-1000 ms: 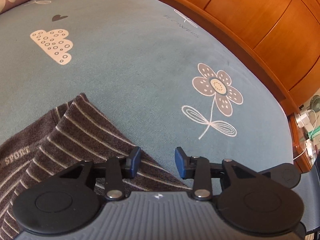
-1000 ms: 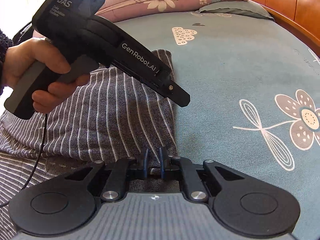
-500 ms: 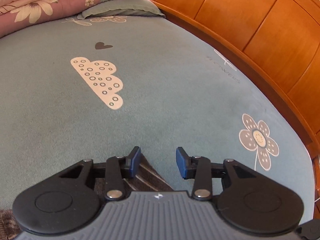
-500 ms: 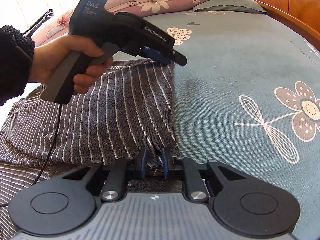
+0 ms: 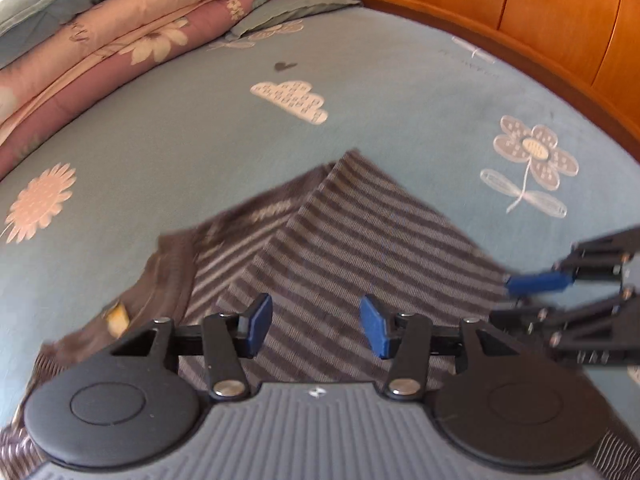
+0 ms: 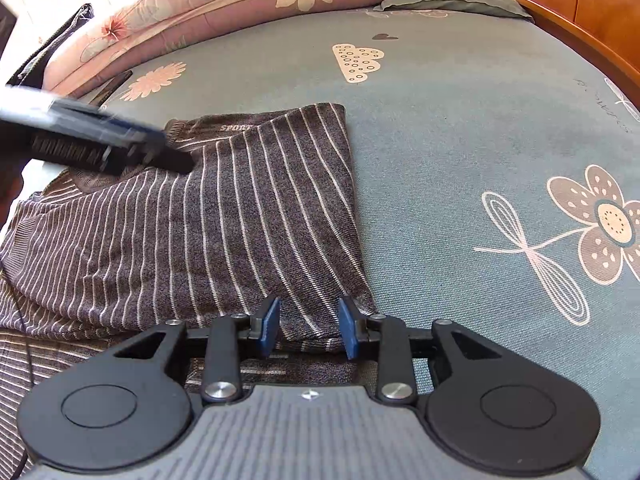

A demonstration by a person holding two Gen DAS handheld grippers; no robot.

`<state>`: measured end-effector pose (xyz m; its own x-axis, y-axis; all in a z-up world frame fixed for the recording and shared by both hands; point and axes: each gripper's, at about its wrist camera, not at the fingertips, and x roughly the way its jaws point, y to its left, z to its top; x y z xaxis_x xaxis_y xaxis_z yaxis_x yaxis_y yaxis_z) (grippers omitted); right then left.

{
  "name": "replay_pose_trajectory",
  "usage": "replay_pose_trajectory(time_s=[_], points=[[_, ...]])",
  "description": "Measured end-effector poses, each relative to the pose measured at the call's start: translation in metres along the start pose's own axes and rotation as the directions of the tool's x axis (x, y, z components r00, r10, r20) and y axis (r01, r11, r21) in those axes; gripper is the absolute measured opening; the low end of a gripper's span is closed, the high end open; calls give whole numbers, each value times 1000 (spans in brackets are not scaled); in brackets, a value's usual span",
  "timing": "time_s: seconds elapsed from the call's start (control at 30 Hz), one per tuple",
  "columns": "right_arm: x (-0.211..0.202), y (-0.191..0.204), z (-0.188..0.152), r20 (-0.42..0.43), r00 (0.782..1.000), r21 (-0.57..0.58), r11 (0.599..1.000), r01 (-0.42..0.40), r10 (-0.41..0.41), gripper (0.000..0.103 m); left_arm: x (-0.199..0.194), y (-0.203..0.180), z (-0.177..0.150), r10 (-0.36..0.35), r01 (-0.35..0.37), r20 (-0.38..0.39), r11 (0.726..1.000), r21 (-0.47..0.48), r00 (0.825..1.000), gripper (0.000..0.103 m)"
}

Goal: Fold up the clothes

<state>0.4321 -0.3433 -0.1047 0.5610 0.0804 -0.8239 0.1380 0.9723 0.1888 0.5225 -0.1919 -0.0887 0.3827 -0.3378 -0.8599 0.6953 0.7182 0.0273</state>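
Showing only in the right view: "SPORT" on striped sweater.

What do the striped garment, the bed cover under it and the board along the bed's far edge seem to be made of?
Striped garment: looks like a soft knit, matte, heathered grey-brown with thin pale stripes and a ribbed neckband.
Bed cover: seems a woven or brushed cloth, matte teal, printed with flowers and clouds.
Board: apparently wood, orange-brown, glossy as if varnished, with panel seams.

left gripper jaws apart, right gripper — jaws apart
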Motion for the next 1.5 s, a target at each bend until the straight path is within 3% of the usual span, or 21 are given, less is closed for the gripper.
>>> replay_pose_trajectory(time_s=[0.07,0.17,0.37,0.43,0.5,0.63,0.73,0.8,0.9,1.2,1.3,1.4,1.5], points=[[-4,9,3,-14,1000,-4,1000,-7,7,41,-9,0,-29,16,-18,-34,998,-58,999,51],[-2,34,5,-26,1000,-66,998,-12,11,42,-21,16,-60,74,-77,-26,981,-176,997,52],[29,85,8,-41,999,-223,975,17,-26,43,-28,66,-109,146,-138,-16,891,-433,989,52],[33,91,6,-41,998,-226,974,34,-44,54,-35,76,-126,129,-105,16,866,-488,991,53],[35,93,4,-50,997,-208,977,40,-52,67,-43,79,-141,125,-85,43,855,-512,991,53],[39,87,0,-60,997,-145,989,42,-51,81,-58,89,-159,103,-31,92,815,-578,990,53],[45,94,0,-92,995,-167,986,22,-38,103,-60,98,-164,119,-37,97,799,-601,988,54],[49,104,-2,-98,992,-224,973,56,-80,103,-61,104,-168,129,-41,100,787,-615,987,61],[52,114,-8,-90,989,-263,960,93,-121,103,-63,113,-173,145,-46,104,770,-637,984,61],[53,111,-7,-89,989,-255,962,95,-121,103,-69,138,-188,192,-60,113,715,-697,975,62],[52,111,-9,-75,990,-260,961,93,-116,103,-75,135,-175,201,-83,99,735,-673,975,62],[52,110,-11,-58,993,-271,959,87,-107,103,-73,129,-150,161,-34,152,790,-613,975,66],[51,110,-11,-55,993,-273,958,85,-104,103,-52,124,-121,117,-14,147,827,-563,982,69]])
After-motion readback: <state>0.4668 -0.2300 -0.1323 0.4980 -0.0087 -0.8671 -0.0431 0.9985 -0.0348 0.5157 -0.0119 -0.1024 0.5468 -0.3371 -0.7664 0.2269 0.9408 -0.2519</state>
